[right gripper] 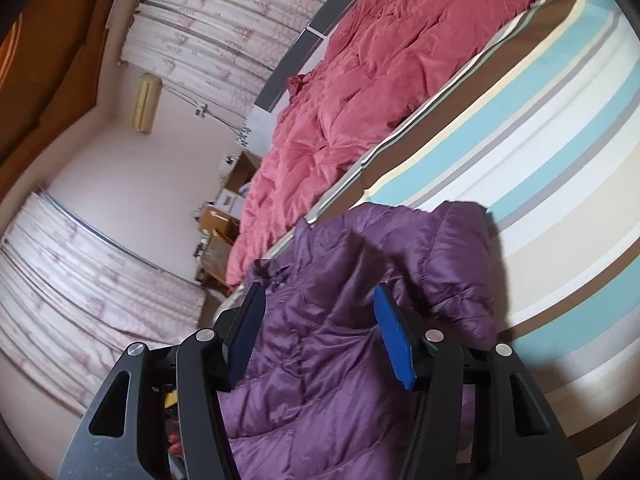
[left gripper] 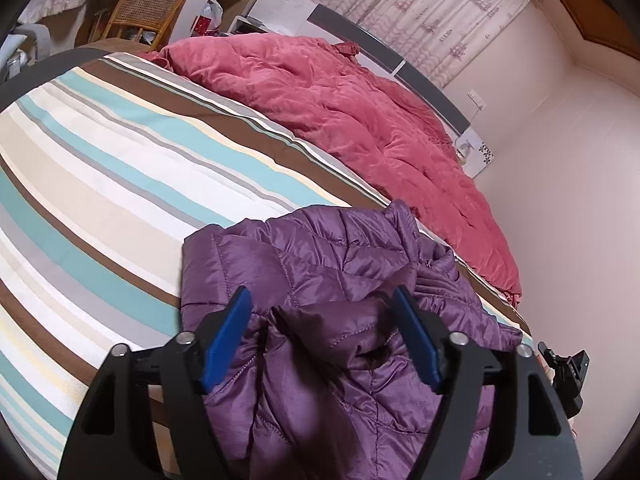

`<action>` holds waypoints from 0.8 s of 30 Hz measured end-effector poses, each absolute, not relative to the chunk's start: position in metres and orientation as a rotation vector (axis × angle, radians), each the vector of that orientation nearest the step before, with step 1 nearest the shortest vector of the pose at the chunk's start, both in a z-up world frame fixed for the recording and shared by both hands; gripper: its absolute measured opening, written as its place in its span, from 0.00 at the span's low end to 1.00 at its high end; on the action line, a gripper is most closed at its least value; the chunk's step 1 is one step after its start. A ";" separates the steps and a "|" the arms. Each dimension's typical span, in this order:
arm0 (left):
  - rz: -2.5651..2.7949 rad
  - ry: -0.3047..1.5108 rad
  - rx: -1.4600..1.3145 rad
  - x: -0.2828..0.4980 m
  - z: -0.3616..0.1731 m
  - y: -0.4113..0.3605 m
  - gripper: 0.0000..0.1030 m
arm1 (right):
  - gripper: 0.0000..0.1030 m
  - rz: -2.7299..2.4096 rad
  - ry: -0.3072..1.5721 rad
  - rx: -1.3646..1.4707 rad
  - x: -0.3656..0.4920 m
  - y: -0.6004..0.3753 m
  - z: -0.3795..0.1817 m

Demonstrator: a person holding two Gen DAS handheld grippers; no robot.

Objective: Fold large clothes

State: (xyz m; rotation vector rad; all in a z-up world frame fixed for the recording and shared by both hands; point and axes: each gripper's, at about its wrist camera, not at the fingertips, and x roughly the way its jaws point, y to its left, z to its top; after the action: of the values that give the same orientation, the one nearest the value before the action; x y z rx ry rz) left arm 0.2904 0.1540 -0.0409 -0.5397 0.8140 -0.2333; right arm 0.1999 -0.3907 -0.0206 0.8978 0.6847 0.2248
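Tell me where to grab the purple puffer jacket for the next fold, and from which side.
Probably grip the purple puffer jacket at its far folded edge, coming from the near side over the bunched fabric. That edge lies flat and thin on the striped bedspread; the near part is puffy and crumpled.

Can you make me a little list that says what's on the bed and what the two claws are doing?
bed: striped sheet
jacket: purple puffy jacket, crumpled at the bed's near edge
blanket: pink quilt, bunched along the far side
left claw: open, jacket between the blue pads, not pinched
right claw: open, jacket between the pads, not pinched
behind the bed: curtains and a wicker chair
folding: jacket not yet neat
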 end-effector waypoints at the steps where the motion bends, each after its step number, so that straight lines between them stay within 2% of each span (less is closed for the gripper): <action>1: -0.236 0.817 -0.534 0.291 -0.042 0.153 0.73 | 0.55 0.222 0.689 0.888 0.202 -0.391 -0.021; 6: -0.240 0.819 -0.483 0.293 -0.045 0.144 0.74 | 0.55 0.191 0.727 0.825 0.212 -0.384 -0.023; 10: -0.250 0.776 -0.480 0.294 -0.041 0.143 0.86 | 0.55 0.140 0.784 0.732 0.226 -0.377 -0.028; 15: -0.273 0.781 -0.418 0.300 -0.041 0.131 0.85 | 0.55 0.117 0.829 0.660 0.242 -0.372 -0.036; 17: -0.268 0.803 -0.369 0.305 -0.044 0.122 0.77 | 0.43 0.112 0.832 0.630 0.245 -0.371 -0.036; 19: -0.264 0.842 -0.348 0.311 -0.050 0.116 0.52 | 0.35 0.121 0.840 0.595 0.248 -0.367 -0.037; 20: -0.260 0.853 -0.346 0.313 -0.051 0.115 0.47 | 0.27 0.125 0.838 0.579 0.248 -0.366 -0.036; 22: -0.239 0.870 -0.346 0.317 -0.053 0.115 0.21 | 0.18 0.131 0.834 0.550 0.249 -0.363 -0.032; 24: -0.233 0.867 -0.367 0.318 -0.051 0.117 0.16 | 0.15 0.125 0.825 0.528 0.250 -0.361 -0.026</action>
State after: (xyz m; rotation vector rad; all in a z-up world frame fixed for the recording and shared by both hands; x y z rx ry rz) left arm 0.3180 0.1167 -0.0512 -0.3675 0.8668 -0.2326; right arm 0.2501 -0.3609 -0.0265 0.5275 0.8245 0.1249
